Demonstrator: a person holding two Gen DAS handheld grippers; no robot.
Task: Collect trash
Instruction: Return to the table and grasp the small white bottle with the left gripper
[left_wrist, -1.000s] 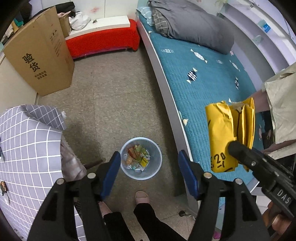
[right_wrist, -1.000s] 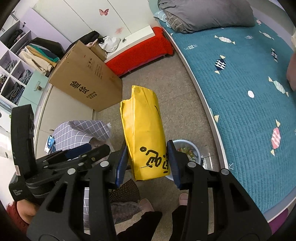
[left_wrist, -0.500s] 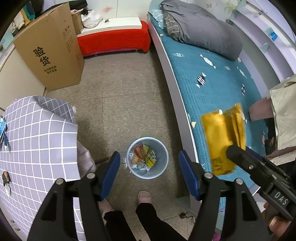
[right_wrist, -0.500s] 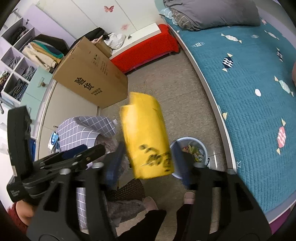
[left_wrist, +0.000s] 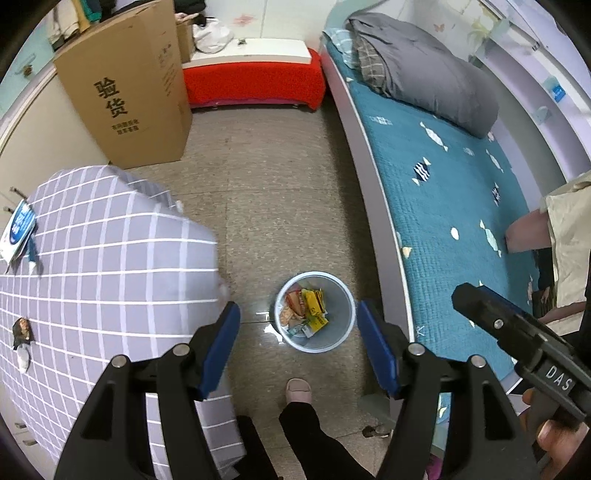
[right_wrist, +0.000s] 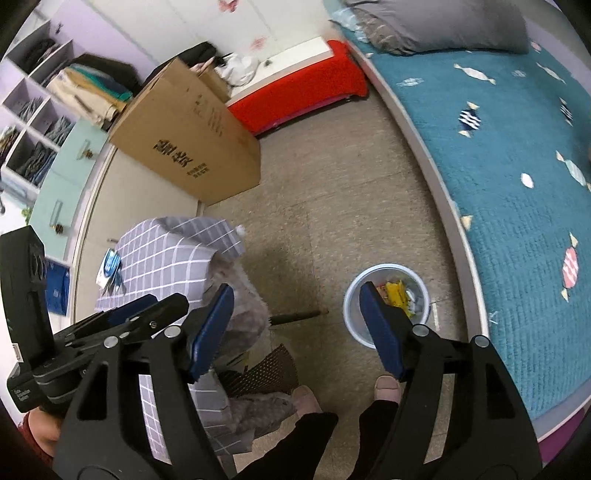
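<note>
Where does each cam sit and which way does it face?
Left wrist: on the left gripper, looking down at the floor and bin; open fingers, the right gripper's body and the person's legs show.
Right wrist: on the right gripper, looking down, bin behind its right finger; open fingers, the left gripper's body and legs show.
Shared: bin, box, bed, checked cloth.
</note>
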